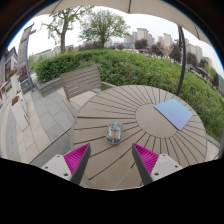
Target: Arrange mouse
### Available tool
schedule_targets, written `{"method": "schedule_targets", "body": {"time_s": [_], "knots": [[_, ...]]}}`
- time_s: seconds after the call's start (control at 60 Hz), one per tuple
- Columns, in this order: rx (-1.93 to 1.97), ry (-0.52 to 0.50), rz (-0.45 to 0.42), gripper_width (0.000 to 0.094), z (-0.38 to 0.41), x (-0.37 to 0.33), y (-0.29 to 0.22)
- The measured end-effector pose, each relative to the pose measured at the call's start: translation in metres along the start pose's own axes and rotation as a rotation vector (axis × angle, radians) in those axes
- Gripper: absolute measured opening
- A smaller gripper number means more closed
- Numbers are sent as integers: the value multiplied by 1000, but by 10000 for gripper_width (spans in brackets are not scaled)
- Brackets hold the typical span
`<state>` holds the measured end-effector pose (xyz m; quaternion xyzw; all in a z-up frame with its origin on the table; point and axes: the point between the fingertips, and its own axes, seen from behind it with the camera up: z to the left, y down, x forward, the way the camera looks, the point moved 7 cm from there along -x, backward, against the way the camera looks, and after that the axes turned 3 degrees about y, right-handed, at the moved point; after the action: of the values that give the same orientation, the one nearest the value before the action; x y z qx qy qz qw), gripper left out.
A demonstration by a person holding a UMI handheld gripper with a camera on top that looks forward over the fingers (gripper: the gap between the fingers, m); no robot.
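Observation:
A small dark, teal-tinted object that looks like the mouse [114, 131] sits on the round wooden slatted table [130, 105], near its front edge. A flat blue mouse pad [174, 112] lies on the table to the right of it and farther away. My gripper [112, 160] is open and empty, with its two magenta-padded fingers [76, 157] spread wide. The mouse is just ahead of the fingers and centred on the gap between them, not touching either.
A wooden bench [82, 78] stands beyond the table at the left. A green hedge [130, 66] runs behind the table, with trees and buildings past it. A thin dark pole [185, 60] rises at the right. Paved ground [40, 120] lies to the left.

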<state>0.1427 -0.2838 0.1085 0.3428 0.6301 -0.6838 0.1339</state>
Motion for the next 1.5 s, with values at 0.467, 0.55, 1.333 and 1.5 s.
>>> {"method": "schedule_targets", "body": {"time_s": [0.467, 0.55, 1.333, 1.5], "knots": [[15, 33, -3, 855, 2, 124, 1], [10, 25, -19, 851, 4, 129, -7], [17, -171, -85, 369, -43, 37, -104], [-15, -109, -181, 370, -149, 23, -183]]}}
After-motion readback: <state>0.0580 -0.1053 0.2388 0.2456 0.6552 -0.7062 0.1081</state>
